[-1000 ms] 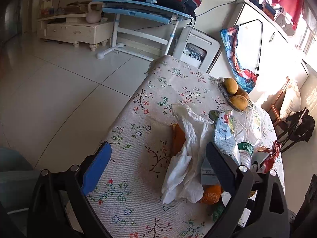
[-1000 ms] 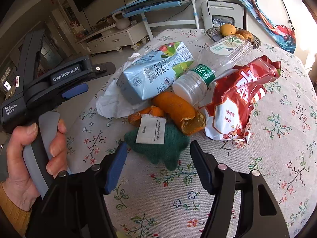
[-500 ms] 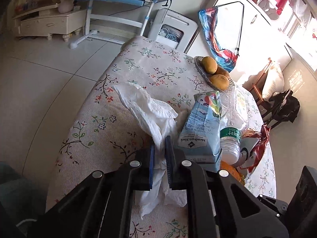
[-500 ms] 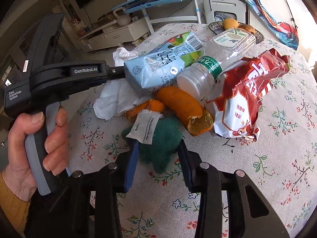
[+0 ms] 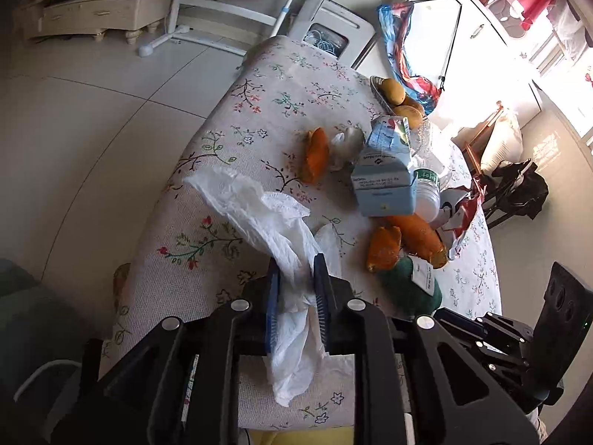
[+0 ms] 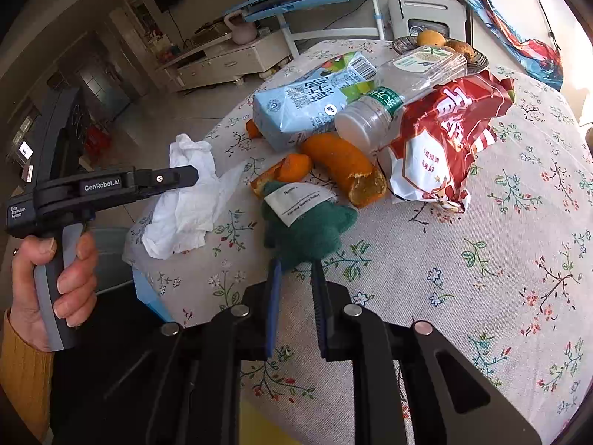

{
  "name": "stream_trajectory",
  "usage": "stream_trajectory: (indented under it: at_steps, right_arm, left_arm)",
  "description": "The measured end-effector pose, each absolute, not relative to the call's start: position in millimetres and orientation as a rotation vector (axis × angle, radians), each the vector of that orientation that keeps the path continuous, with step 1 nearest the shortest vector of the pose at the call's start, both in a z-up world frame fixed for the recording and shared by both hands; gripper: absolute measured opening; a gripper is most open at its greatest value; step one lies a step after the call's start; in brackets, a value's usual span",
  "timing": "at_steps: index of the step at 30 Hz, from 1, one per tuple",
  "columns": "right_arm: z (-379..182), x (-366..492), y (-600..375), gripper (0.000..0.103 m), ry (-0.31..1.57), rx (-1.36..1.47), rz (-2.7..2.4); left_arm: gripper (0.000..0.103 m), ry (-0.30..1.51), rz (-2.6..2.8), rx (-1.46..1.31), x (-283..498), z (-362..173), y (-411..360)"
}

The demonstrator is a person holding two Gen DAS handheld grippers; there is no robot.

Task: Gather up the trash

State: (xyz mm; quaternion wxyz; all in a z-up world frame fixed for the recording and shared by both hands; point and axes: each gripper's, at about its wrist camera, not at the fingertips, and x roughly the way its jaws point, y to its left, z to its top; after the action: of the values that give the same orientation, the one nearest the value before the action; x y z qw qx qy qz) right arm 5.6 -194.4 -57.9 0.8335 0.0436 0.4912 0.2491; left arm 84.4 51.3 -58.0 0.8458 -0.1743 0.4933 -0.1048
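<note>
My left gripper (image 5: 295,278) is shut on a crumpled white tissue (image 5: 267,215), held at the table's near left edge; the tissue also shows in the right wrist view (image 6: 185,200). My right gripper (image 6: 294,274) is shut on the lower edge of a green knitted cloth (image 6: 307,222) with a white label. Behind lie orange peels (image 6: 341,167), a light-blue milk carton (image 6: 307,100), a clear plastic bottle (image 6: 404,89) and a red snack bag (image 6: 444,137). The green cloth also shows in the left wrist view (image 5: 407,289).
A round table with a floral cloth (image 6: 481,259) holds everything. A fruit bowl (image 6: 444,42) stands at the far edge. A blue desk (image 6: 296,3), a white appliance (image 6: 426,11) and tiled floor (image 5: 74,129) lie beyond. A grey bin (image 6: 107,252) sits below the table's left edge.
My left gripper closed on the tissue and pulled it back toward the table's near edge, away from the carton. My right gripper closed on the green cloth.
</note>
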Motion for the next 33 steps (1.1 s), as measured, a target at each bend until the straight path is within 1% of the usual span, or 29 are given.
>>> stream_trajectory:
  at_steps: [1,2,3,4,5,7,9,15,16,17,18,19,20,21,22,25,30,31,33]
  right_arm:
    - [-59,8,-195,0.02,1.047,0.095,0.525]
    - [-59,9,-197,0.03,1.045,0.099,0.516]
    - [-57,15,-196,0.038,1.041,0.104,0.503]
    - [-56,16,-198,0.049,1.032,0.109,0.491]
    - [-55,17,-199,0.052,1.026,0.113,0.484]
    - [-55,23,-199,0.054,1.023,0.126,0.479]
    - [-57,26,-199,0.057,1.023,0.142,0.48]
    - [-63,37,-191,0.059,1.017,0.185,0.479]
    - [-63,38,-189,0.059,1.016,0.187,0.477]
    - [-63,39,-187,0.059,1.014,0.183,0.476]
    - [-64,40,-185,0.058,1.014,0.175,0.477]
    - [-65,40,-182,0.05,1.017,0.161,0.479]
    - [-66,40,-179,0.041,1.024,0.142,0.483]
    - [-67,38,-178,0.039,1.023,0.128,0.489]
    - [-66,37,-176,0.036,1.018,0.111,0.489]
    - [-64,32,-174,0.031,1.0,0.081,0.496]
    - [-65,30,-179,0.03,1.005,0.104,0.512]
    - [-64,30,-180,0.03,1.006,0.106,0.516]
    - [-65,29,-180,0.03,1.005,0.101,0.519]
  left_arm:
    - [0.042,1.038,-0.207,-0.365,85,-58,52]
    - [0.055,1.027,-0.183,-0.355,85,-57,54]
    - [0.059,1.011,-0.161,-0.339,85,-54,54]
    - [0.063,1.0,-0.147,-0.315,85,-52,52]
    - [0.066,0.994,-0.142,-0.294,85,-50,50]
    - [0.068,0.999,-0.138,-0.261,87,-51,47]
    - [0.068,1.01,-0.134,-0.235,88,-52,43]
    - [0.069,1.022,-0.119,-0.18,90,-58,31]
    - [0.067,1.019,-0.124,-0.174,91,-58,28]
    - [0.053,1.018,-0.136,-0.172,90,-58,27]
    - [0.042,1.023,-0.151,-0.172,91,-58,25]
    - [0.025,1.033,-0.171,-0.181,92,-59,24]
    - [0.021,1.035,-0.188,-0.208,92,-59,26]
    - [0.019,1.029,-0.2,-0.244,91,-57,30]
    - [0.017,1.023,-0.213,-0.278,91,-56,34]
    - [0.015,0.993,-0.267,-0.387,91,-50,47]
    - [0.015,0.972,-0.32,-0.431,90,-45,48]
    - [0.018,0.98,-0.329,-0.419,91,-45,45]
    - [0.045,0.984,-0.268,-0.332,90,-45,37]
